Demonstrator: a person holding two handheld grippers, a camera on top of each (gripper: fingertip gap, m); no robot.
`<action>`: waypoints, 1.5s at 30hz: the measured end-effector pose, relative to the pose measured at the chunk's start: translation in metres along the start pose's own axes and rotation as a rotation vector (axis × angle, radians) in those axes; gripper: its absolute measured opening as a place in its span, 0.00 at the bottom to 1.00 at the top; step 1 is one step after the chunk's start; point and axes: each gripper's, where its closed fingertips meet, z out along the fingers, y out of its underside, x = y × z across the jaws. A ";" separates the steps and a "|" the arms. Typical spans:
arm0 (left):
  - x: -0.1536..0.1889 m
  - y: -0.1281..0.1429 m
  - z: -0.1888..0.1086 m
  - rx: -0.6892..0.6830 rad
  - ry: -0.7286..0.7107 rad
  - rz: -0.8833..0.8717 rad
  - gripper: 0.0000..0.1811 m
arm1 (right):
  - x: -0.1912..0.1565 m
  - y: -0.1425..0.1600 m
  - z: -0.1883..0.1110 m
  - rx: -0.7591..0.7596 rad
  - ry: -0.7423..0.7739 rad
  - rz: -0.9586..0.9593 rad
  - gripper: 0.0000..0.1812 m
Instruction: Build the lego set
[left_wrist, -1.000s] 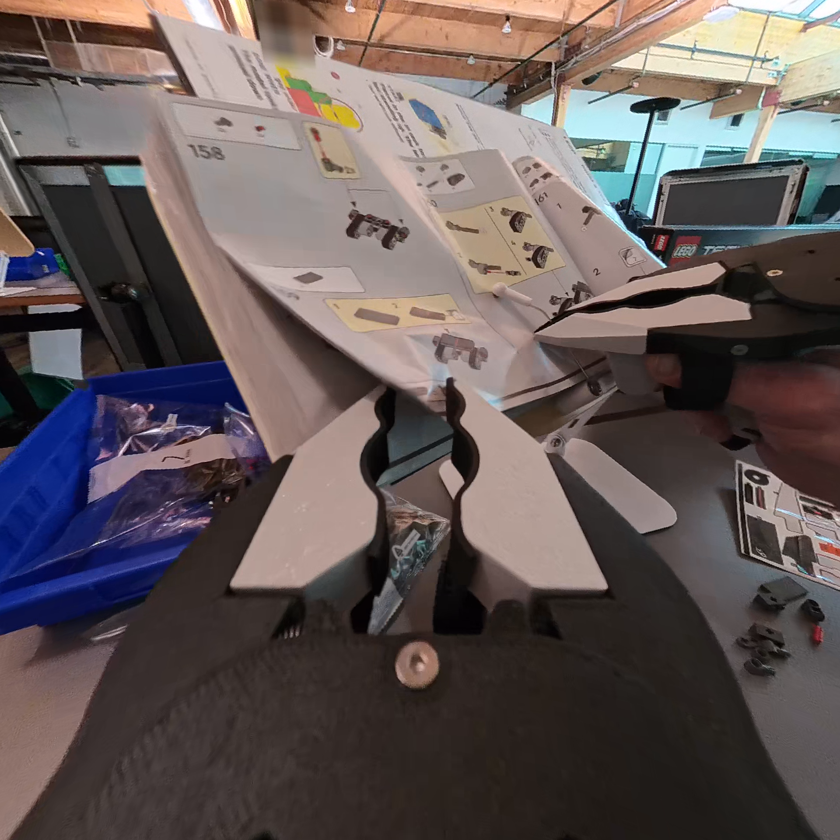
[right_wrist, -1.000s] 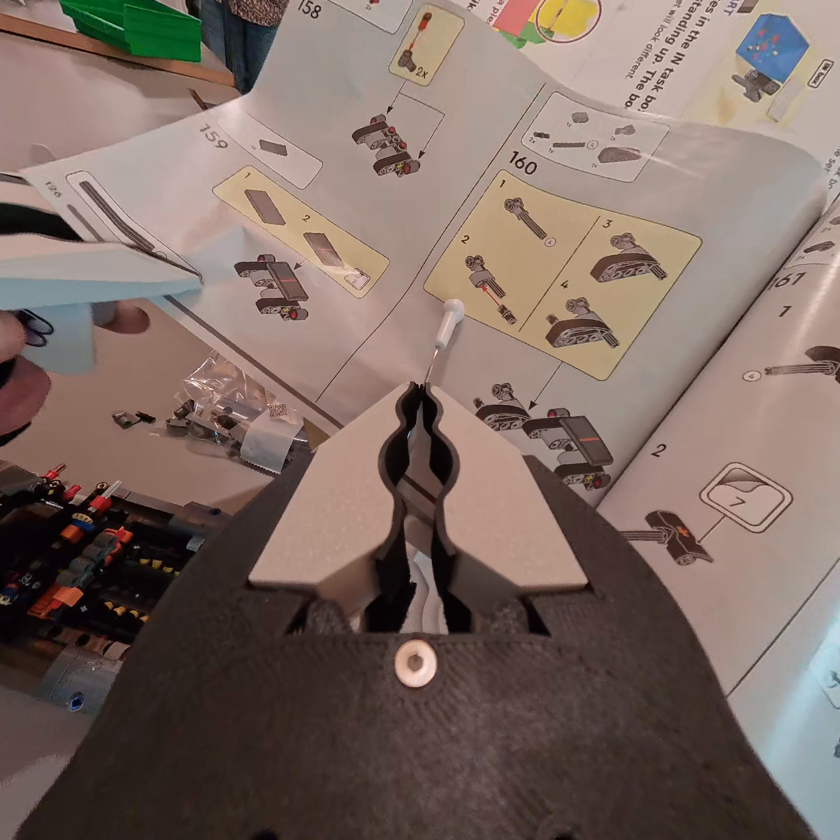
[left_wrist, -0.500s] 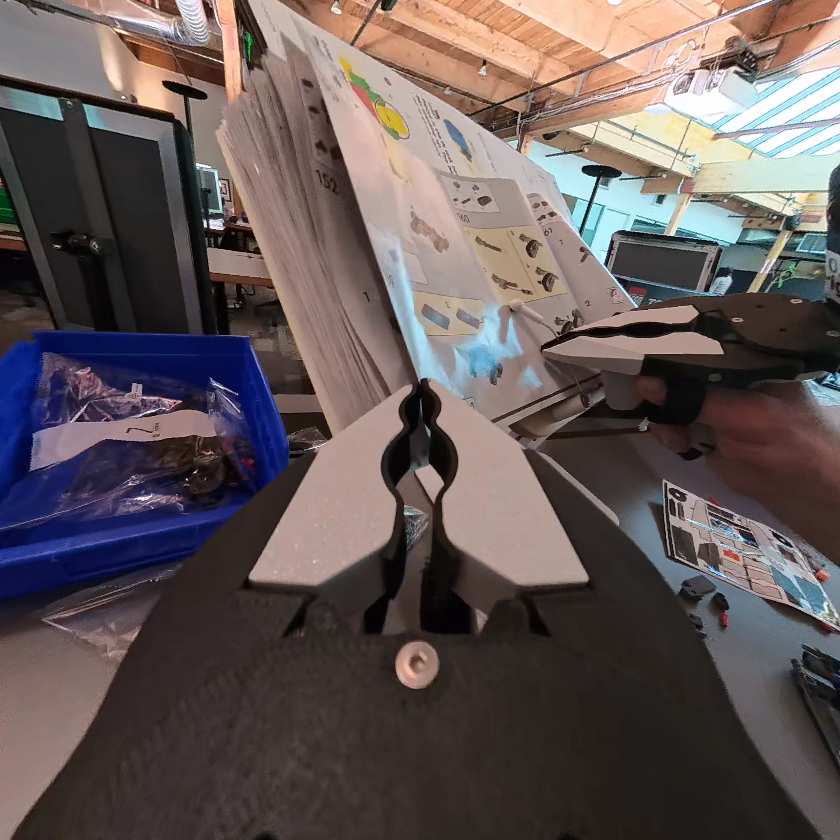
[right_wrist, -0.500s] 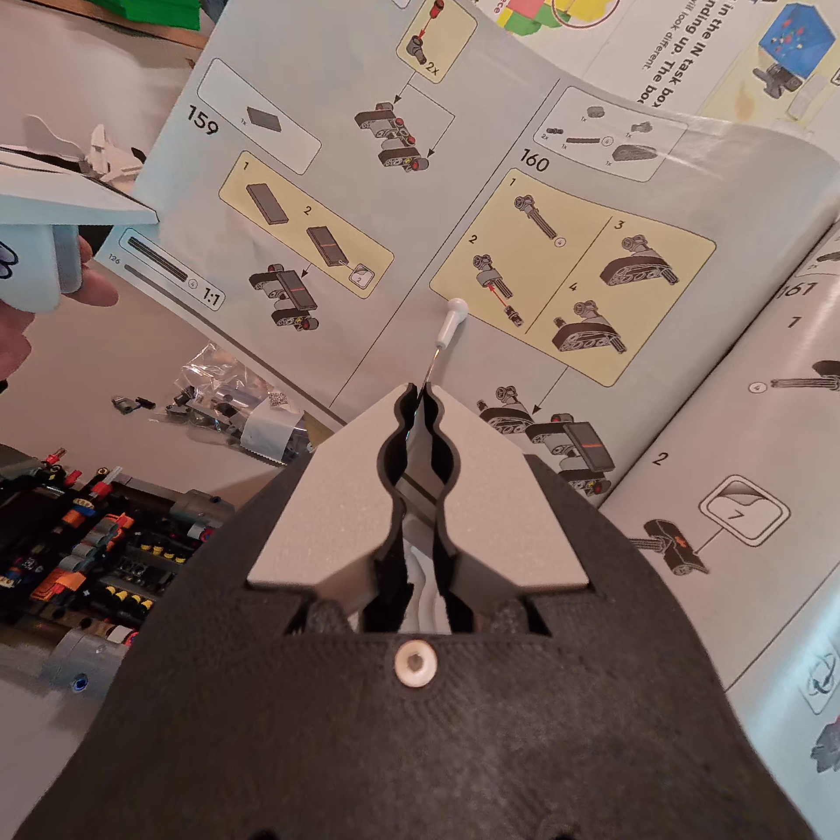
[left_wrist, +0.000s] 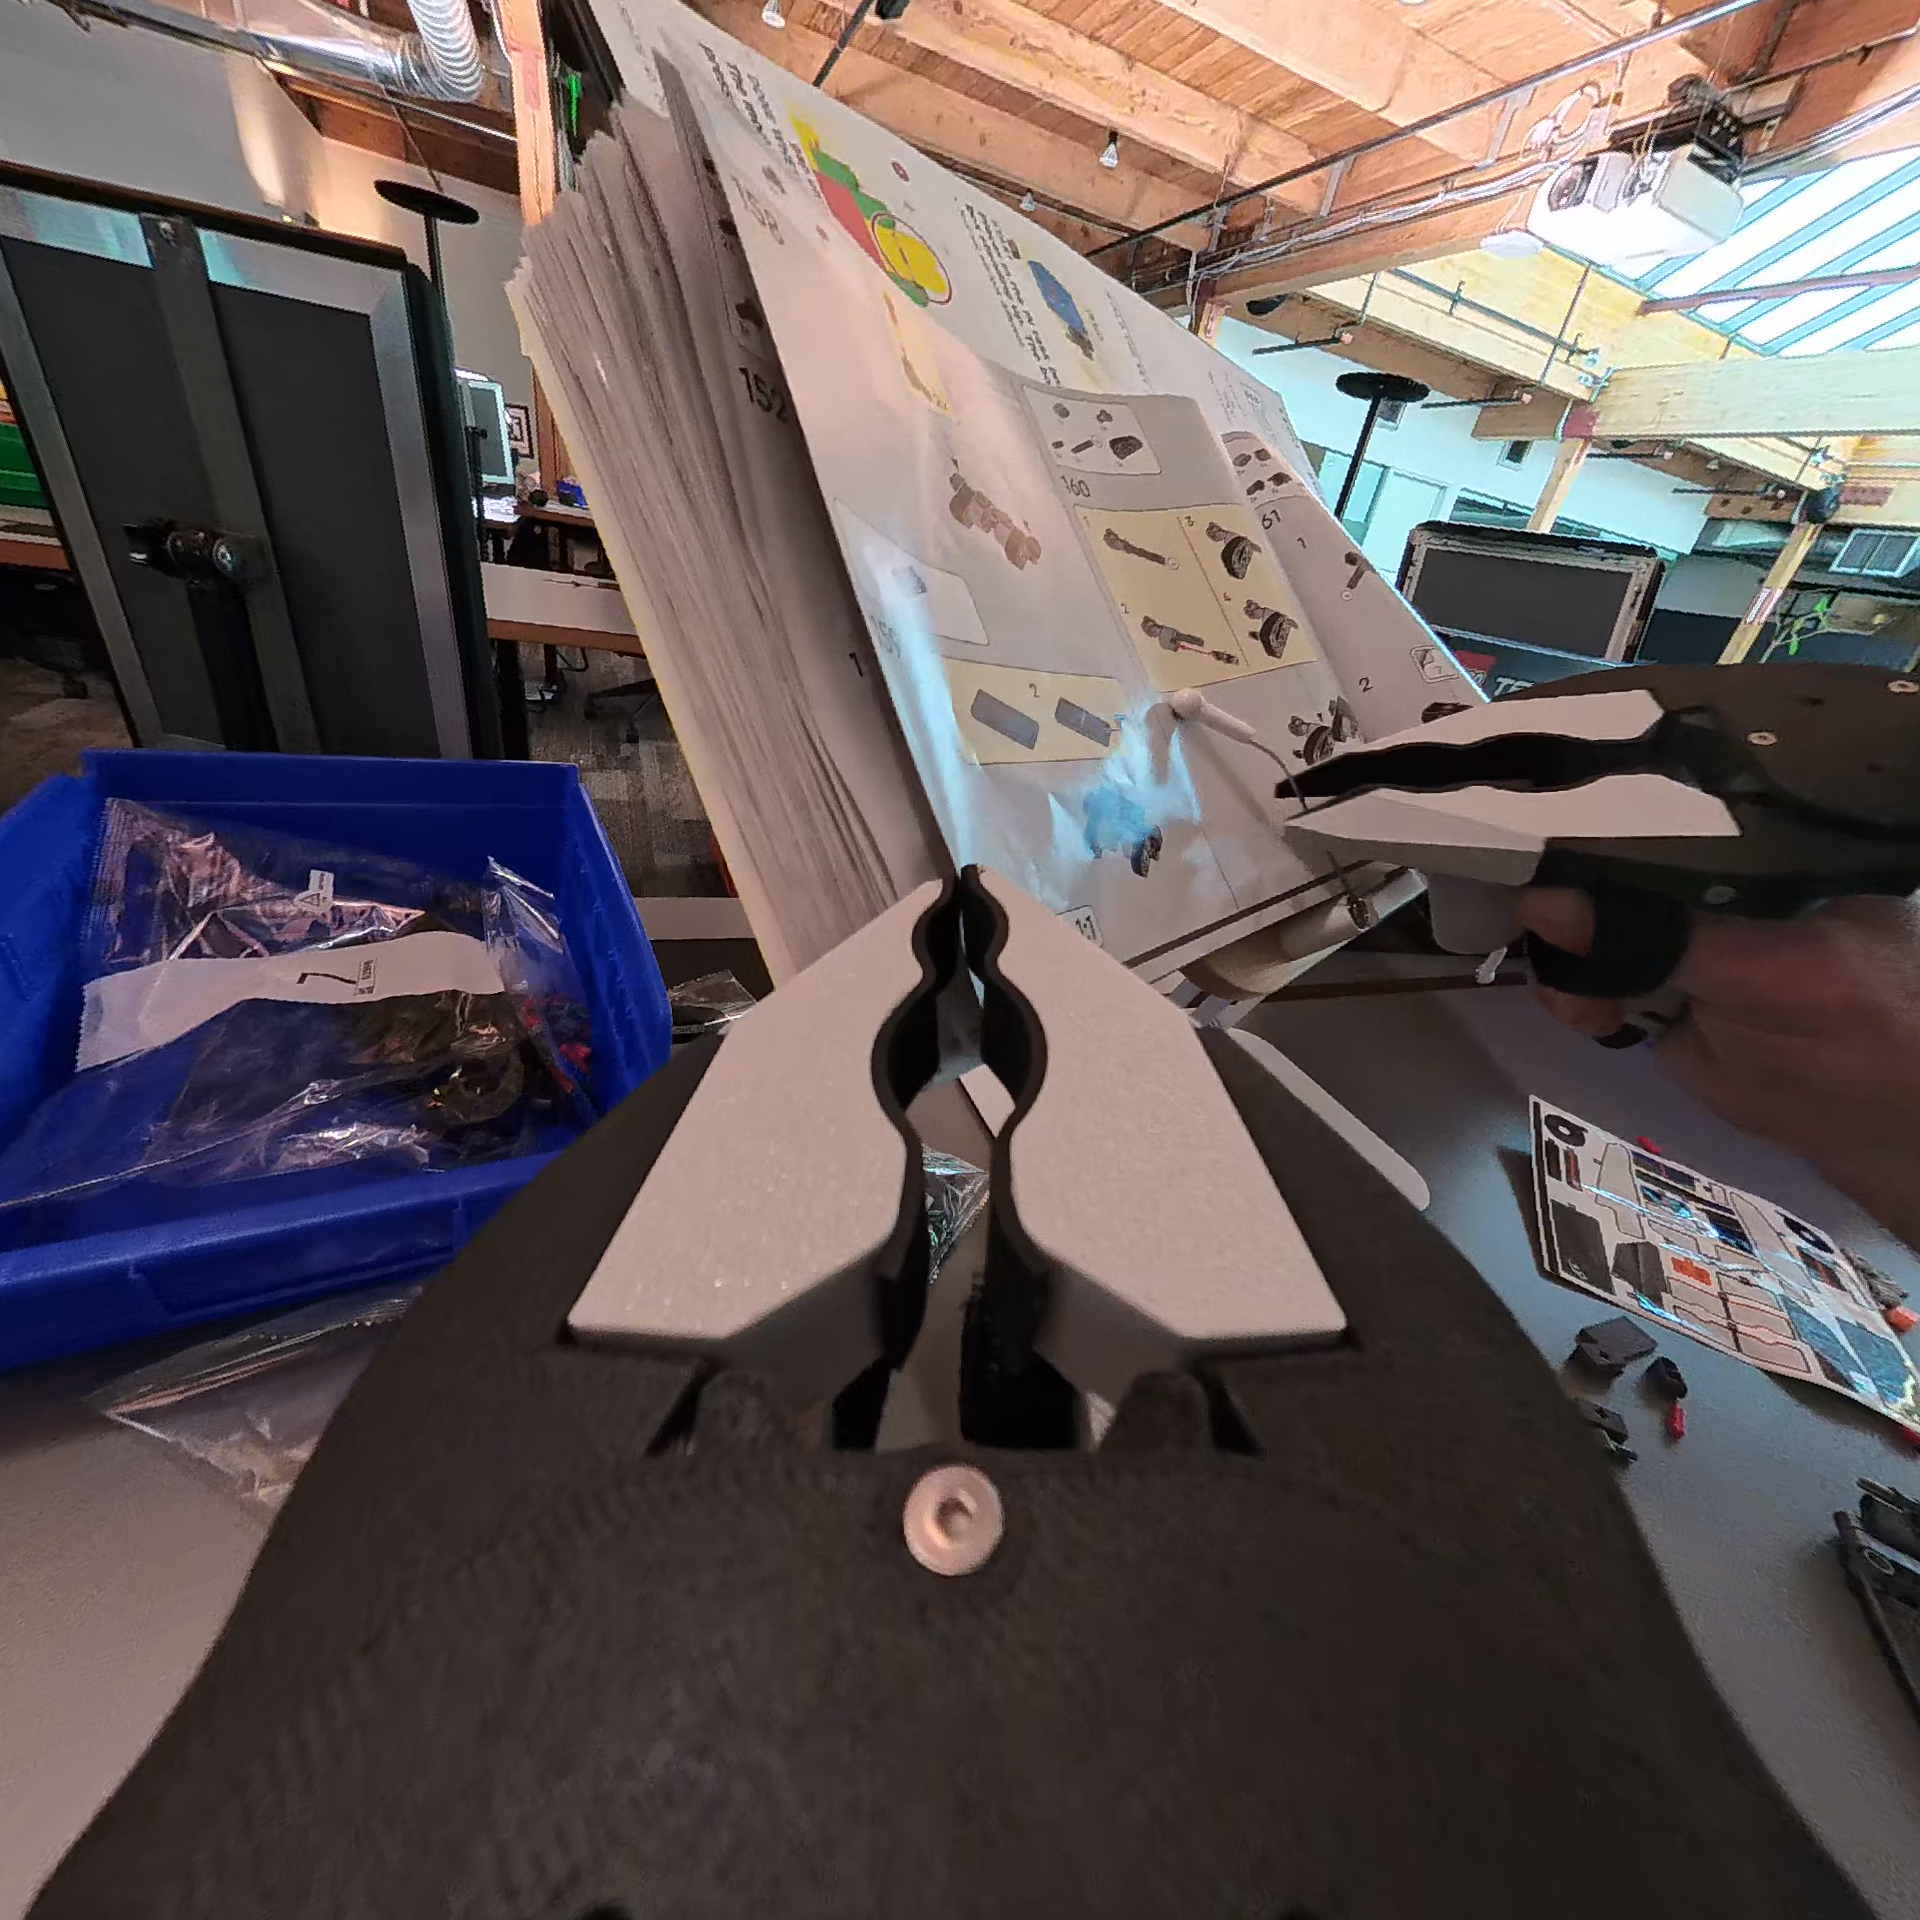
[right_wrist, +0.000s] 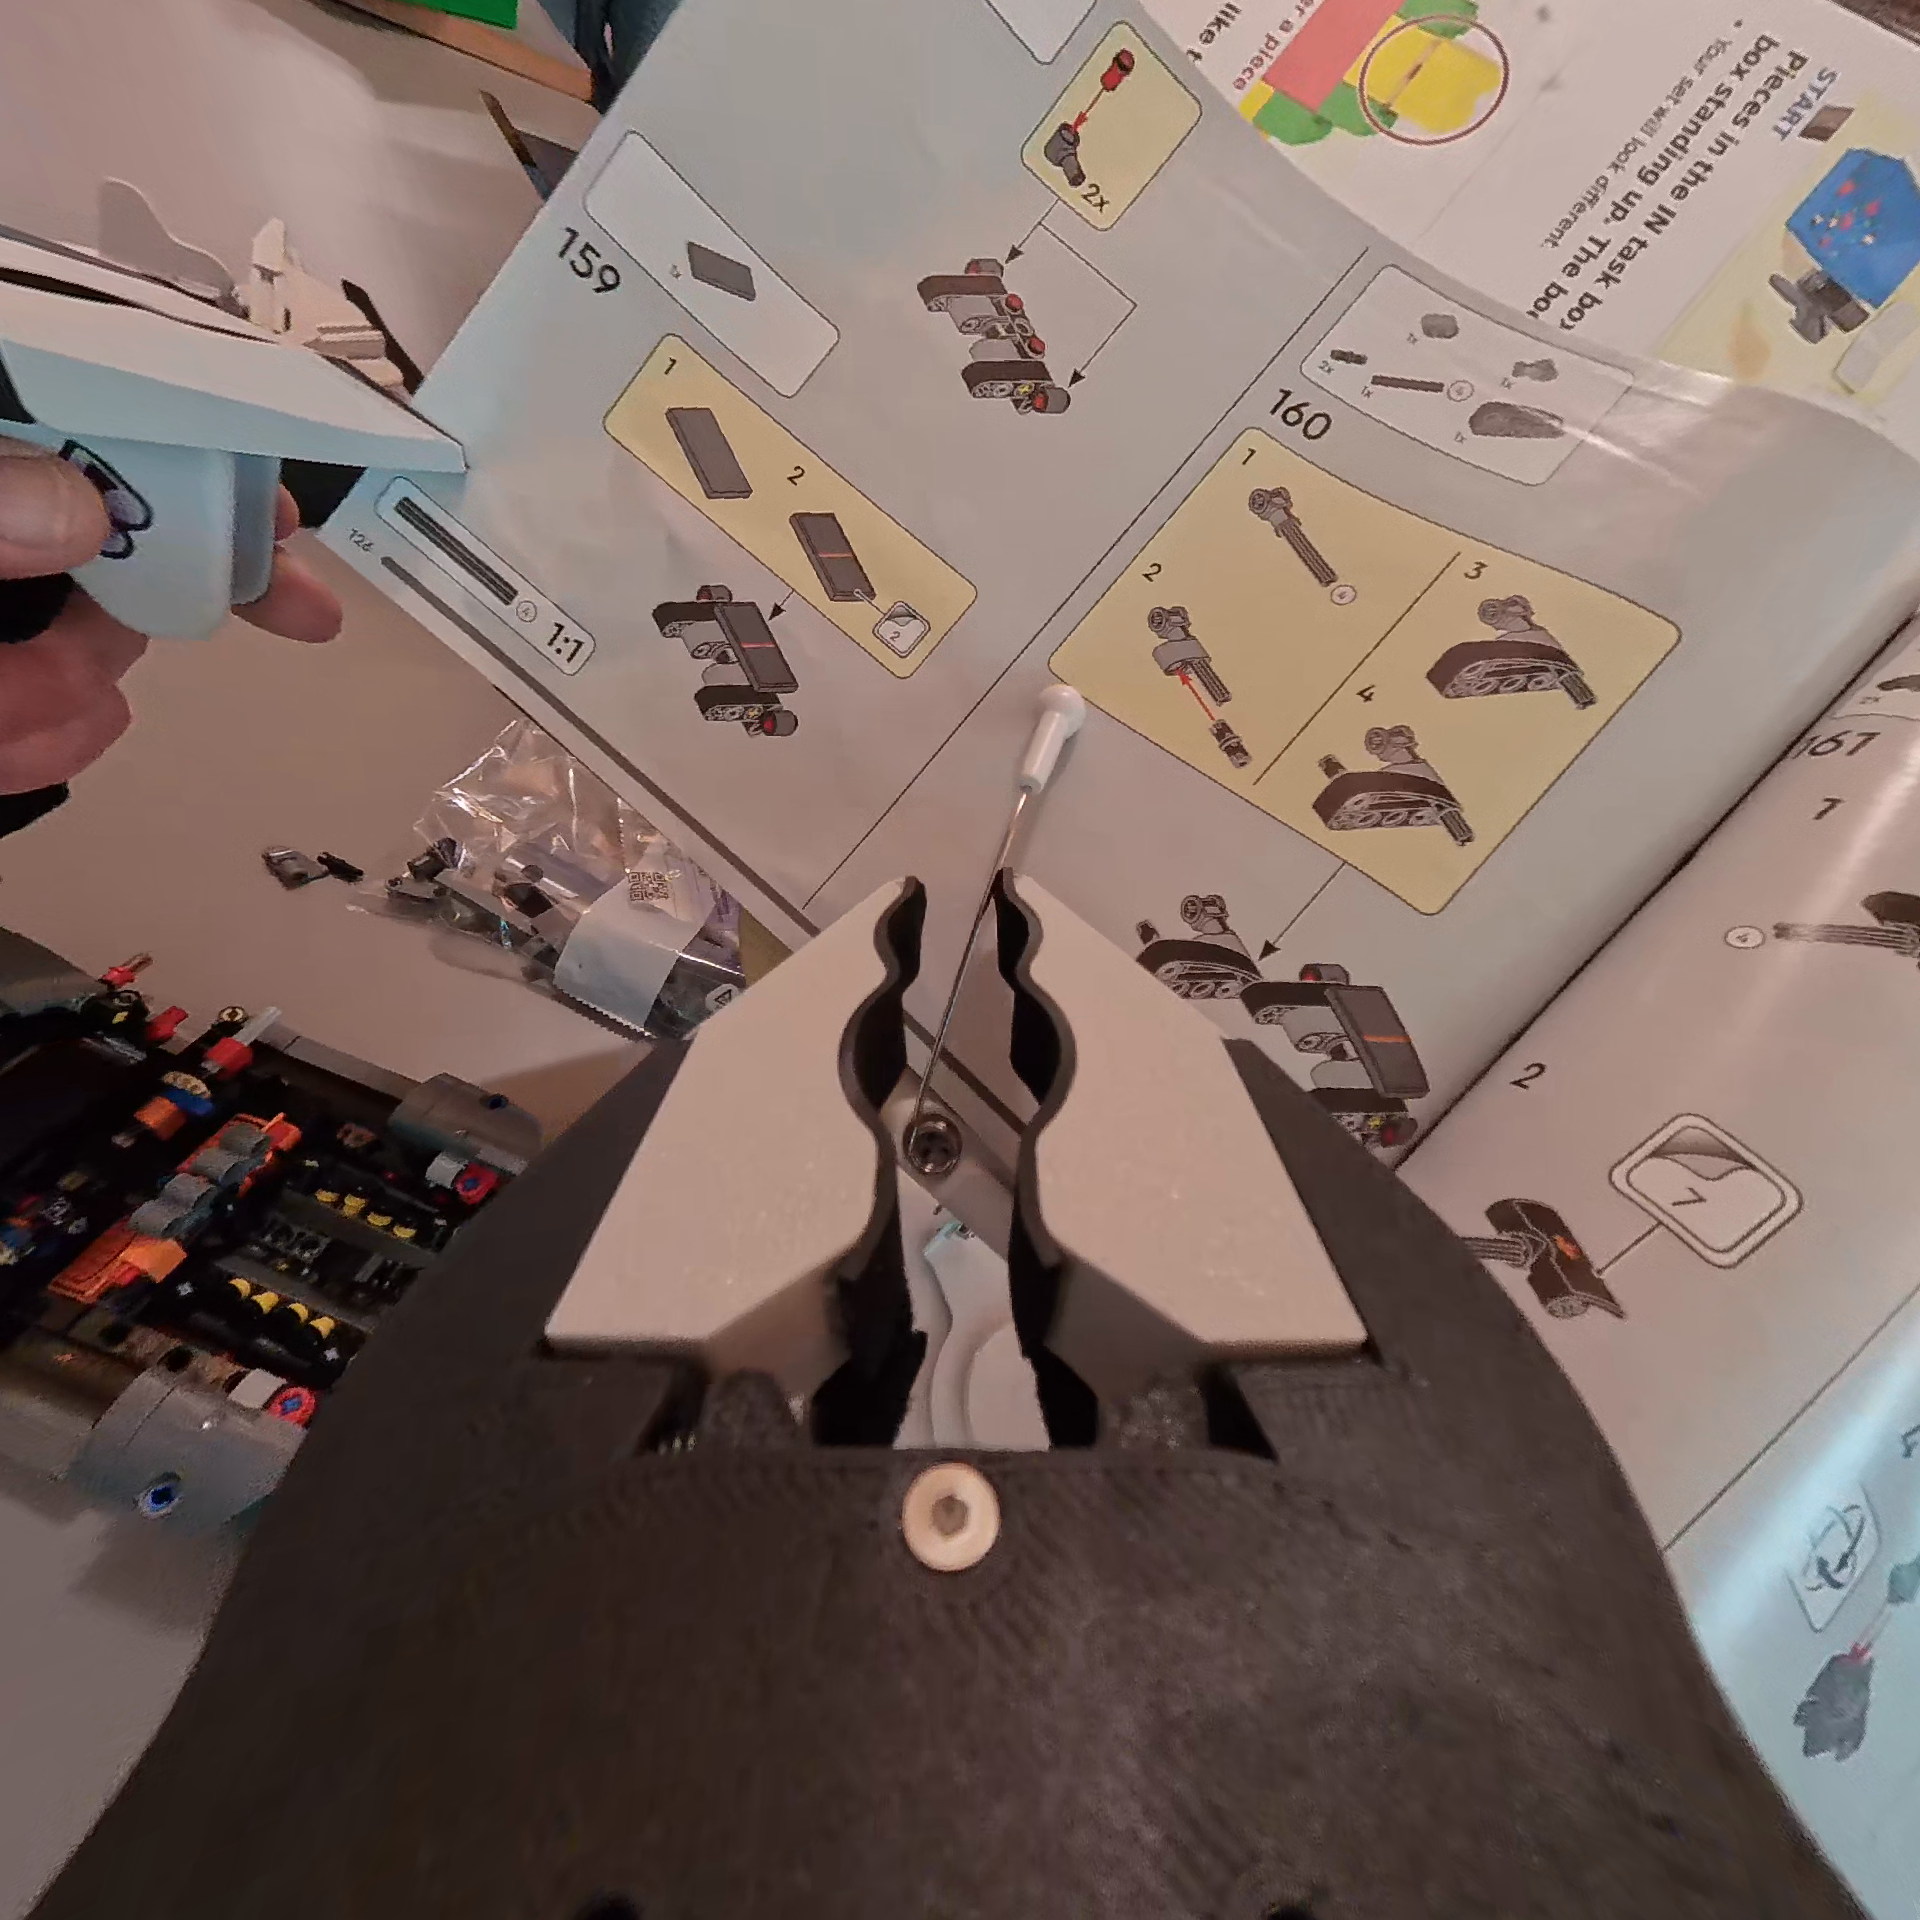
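Note:
The open instruction book (left_wrist: 1039, 582) leans on a white stand, and its pages also fill the right wrist view (right_wrist: 1039, 520). A thin wire page holder with a white tip (right_wrist: 1049, 727) lies across the page. My right gripper (right_wrist: 956, 894) is slightly open, and the wire runs between its fingers without being pinched. The same gripper shows from the side in the left wrist view (left_wrist: 1294, 805). My left gripper (left_wrist: 961, 883) is shut and empty, just in front of the book's lower left page edge. Its tip also shows in the right wrist view (right_wrist: 312, 416).
A blue bin (left_wrist: 312, 1278) with bagged parts (left_wrist: 291, 997) stands on the left. A sticker sheet (left_wrist: 1714, 1268) and small dark pieces (left_wrist: 1610, 1351) lie to the right. A partly built model (right_wrist: 208, 1174) and an opened parts bag (right_wrist: 582, 894) lie below the book. The gap from one gripper's tips to the other's is roughly 15 cm. Left tips and right tips are each some 20 cm from the partly built model (right_wrist: 208, 1174).
My left gripper has shut and drawn back from the page, which now lies flat on the book. My right gripper has opened around the wire holder it was pinching.

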 end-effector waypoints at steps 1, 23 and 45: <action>0.000 0.000 0.000 0.001 0.000 0.002 0.00 | -0.001 0.000 0.000 0.000 -0.012 0.000 0.07; -0.015 -0.019 -0.012 0.097 -0.125 0.059 0.11 | -0.029 -0.032 -0.093 0.036 -0.053 -0.150 0.13; 0.180 0.020 0.010 0.050 0.174 0.665 0.35 | -0.018 0.109 -0.239 -0.030 0.141 0.066 0.40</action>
